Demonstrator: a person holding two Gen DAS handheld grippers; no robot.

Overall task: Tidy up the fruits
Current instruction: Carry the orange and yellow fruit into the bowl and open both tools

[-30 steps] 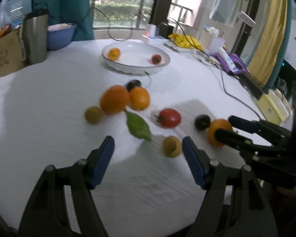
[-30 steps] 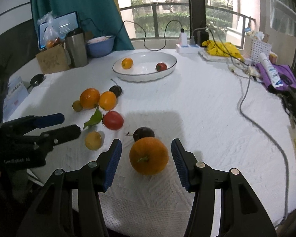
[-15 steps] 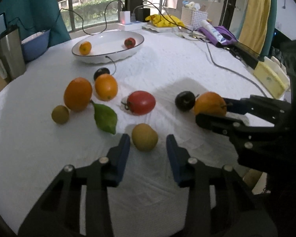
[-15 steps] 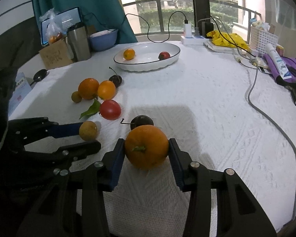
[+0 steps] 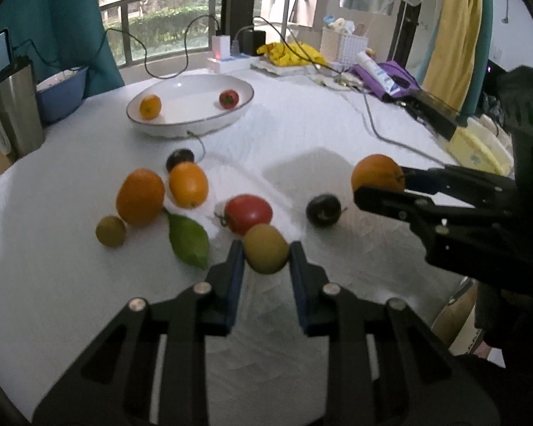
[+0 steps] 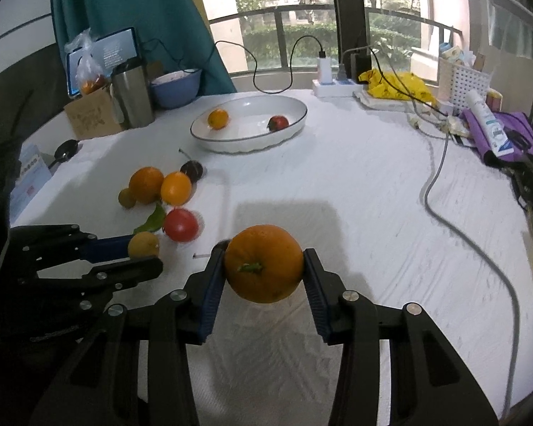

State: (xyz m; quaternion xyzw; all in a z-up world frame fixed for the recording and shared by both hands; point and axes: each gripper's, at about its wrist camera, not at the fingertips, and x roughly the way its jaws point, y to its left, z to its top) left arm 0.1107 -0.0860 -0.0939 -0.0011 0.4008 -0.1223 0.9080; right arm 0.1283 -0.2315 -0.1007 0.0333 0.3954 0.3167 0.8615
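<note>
My left gripper is shut on a small yellow-green fruit, just above the white table. My right gripper is shut on a large orange and holds it above the table; the orange also shows in the left wrist view. A white bowl at the back holds a small orange and a small tomato. On the cloth lie two oranges, a red tomato, two dark plums, a small green fruit and a leaf.
A steel flask, blue bowl and cardboard box stand at the back left. A grey cable crosses the right side. A power strip, yellow cloth, white basket and purple bag sit at the back right.
My left gripper moved forward and closed on the yellow-green fruit. My right gripper closed on the large orange and lifted it off the table.
</note>
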